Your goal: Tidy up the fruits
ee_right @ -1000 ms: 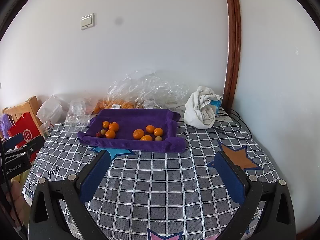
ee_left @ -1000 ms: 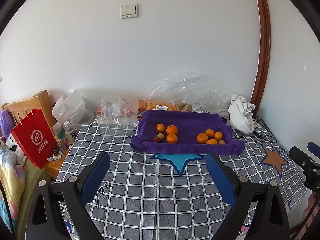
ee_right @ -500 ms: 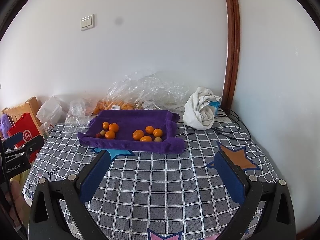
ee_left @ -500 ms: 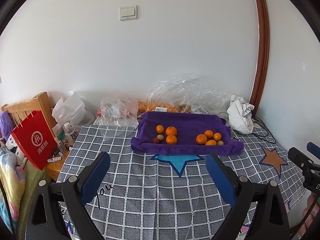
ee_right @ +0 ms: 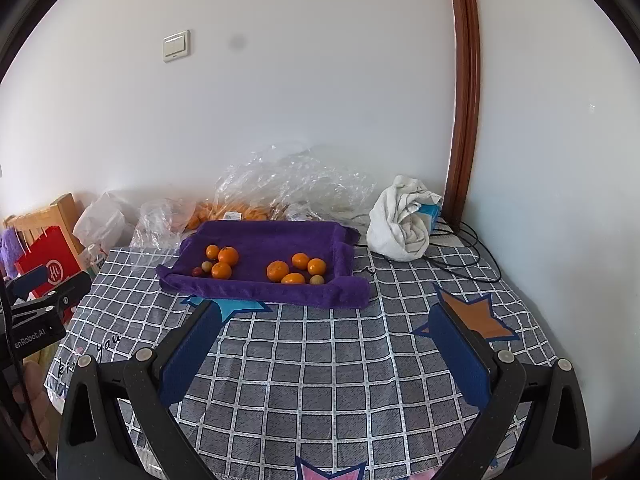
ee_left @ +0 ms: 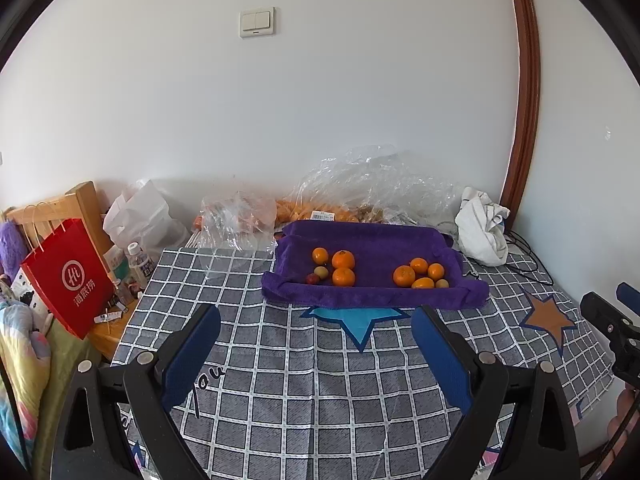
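Left gripper [ee_left: 316,344] and right gripper [ee_right: 326,340] above checked counter [ee_right: 320,360], fingers spread wide, holding nothing; oranges [ee_left: 344,268] in two clusters on purple towel tray [ee_left: 372,240] at counter's far side, well apart from both

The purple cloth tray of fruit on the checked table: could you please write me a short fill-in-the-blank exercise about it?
1. The purple cloth tray holds its fruit in ___ separate clusters.
2. The small dark red fruit lies in the ___ cluster.
3. Both the left gripper and the right gripper are ___.

Missing words: two; left; open
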